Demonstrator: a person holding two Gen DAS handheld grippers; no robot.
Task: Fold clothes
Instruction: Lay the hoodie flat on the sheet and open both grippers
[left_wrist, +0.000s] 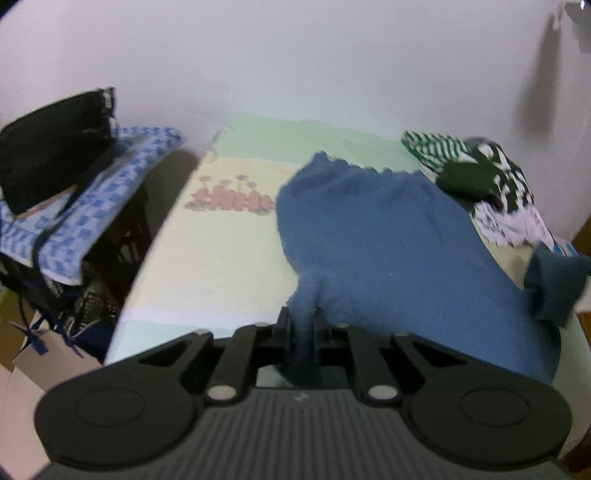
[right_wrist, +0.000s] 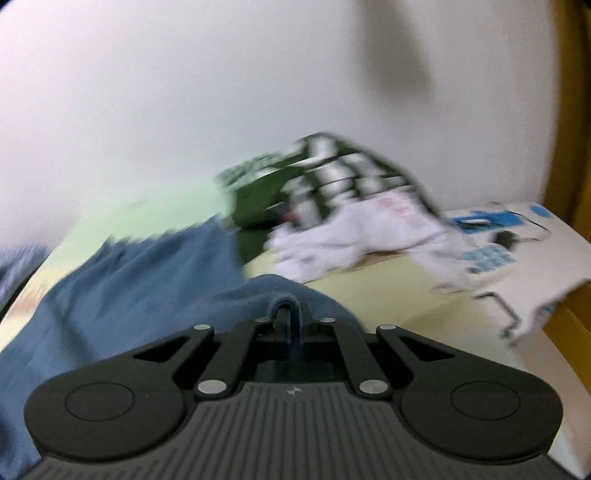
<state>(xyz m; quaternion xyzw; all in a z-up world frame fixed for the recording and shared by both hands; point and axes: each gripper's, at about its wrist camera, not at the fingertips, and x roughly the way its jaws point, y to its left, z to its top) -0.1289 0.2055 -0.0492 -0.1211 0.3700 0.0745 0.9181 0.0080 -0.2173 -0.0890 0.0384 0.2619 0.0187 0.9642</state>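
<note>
Right wrist view is motion-blurred, yet both grippers' jaws pinch the blue garment (left_wrist: 388, 236), its near edge hidden.

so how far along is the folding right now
Done: nothing looks folded yet. In hand: left gripper and right gripper are each shut on the blue garment, lifting its near edge. Left: folding it, then the green-and-white pile behind.

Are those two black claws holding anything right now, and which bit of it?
Both grip the blue garment: the left gripper pinches a bunched edge, the right gripper a folded edge. Which parts of the garment is unclear.
</note>
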